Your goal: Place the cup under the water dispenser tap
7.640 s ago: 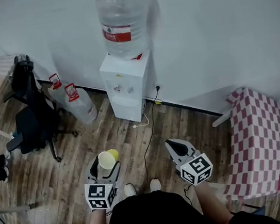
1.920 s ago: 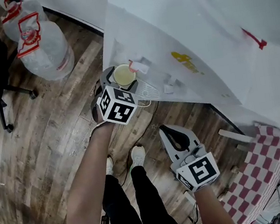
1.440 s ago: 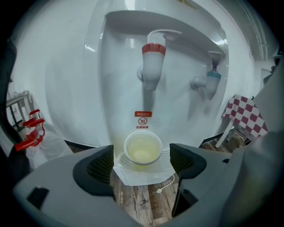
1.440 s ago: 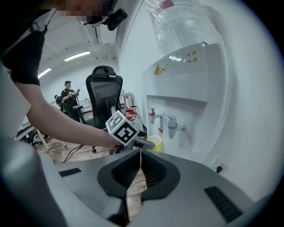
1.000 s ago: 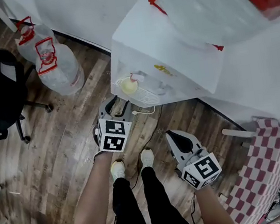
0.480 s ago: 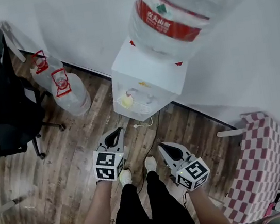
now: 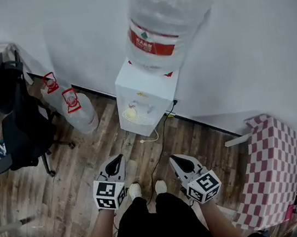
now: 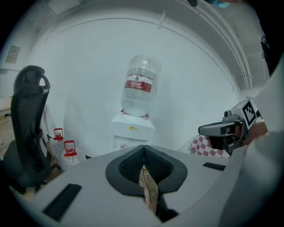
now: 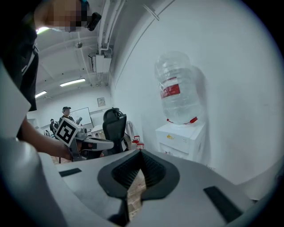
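A yellow cup [image 7: 131, 113] stands in the tap niche of the white water dispenser [image 7: 143, 91], under its taps, with the big bottle [image 7: 165, 21] on top. No gripper touches it. In the head view both grippers are held back from the dispenser, above the wooden floor. My left gripper [image 7: 116, 163] is shut and holds nothing; in its own view the pads [image 8: 143, 156] meet and the dispenser [image 8: 133, 132] stands far ahead. My right gripper [image 7: 176, 162] is also shut and empty, its pads [image 9: 141, 155] together, with the dispenser [image 9: 181, 136] ahead on the right.
A black office chair [image 7: 24, 128] stands at the left. Two empty water jugs [image 7: 78, 110] sit beside the dispenser. A red-checked table [image 7: 268, 172] is at the right. A cable [image 7: 157, 147] runs across the floor from the dispenser.
The left gripper held the cup at the niche, then let it go there, shut and drew back. Both grippers now sit farther from the dispenser, and the view has risen.
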### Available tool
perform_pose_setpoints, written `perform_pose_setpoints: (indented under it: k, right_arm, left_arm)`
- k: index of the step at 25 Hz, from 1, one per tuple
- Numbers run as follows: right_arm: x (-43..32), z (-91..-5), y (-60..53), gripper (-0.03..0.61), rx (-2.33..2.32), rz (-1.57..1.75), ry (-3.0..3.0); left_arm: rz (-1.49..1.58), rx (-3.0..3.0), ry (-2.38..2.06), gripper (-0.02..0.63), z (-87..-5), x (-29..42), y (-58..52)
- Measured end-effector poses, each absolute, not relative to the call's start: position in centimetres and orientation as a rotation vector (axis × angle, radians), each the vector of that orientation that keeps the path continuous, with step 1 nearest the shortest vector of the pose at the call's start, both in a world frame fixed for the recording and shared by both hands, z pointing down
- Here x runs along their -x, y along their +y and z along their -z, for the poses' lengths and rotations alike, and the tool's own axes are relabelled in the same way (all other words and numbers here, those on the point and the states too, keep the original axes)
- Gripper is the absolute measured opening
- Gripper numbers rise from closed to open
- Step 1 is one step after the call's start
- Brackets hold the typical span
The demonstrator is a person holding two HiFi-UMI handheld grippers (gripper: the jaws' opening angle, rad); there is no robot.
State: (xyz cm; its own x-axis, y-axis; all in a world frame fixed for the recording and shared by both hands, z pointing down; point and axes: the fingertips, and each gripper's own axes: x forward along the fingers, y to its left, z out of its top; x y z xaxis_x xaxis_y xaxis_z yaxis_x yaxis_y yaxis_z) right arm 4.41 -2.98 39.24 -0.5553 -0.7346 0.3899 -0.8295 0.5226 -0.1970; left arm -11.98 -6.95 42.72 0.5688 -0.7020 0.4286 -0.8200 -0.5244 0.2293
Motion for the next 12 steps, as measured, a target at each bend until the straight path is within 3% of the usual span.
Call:
perform_pose_setpoints:
  k: [12]
  right_arm:
    - [-7.6,-35.1,2.7,0.02,-1.207,-0.432,-2.609]
  left_arm:
    - [-0.378,-2.364,-1.448,0.014,-36.7,10.3,0.3]
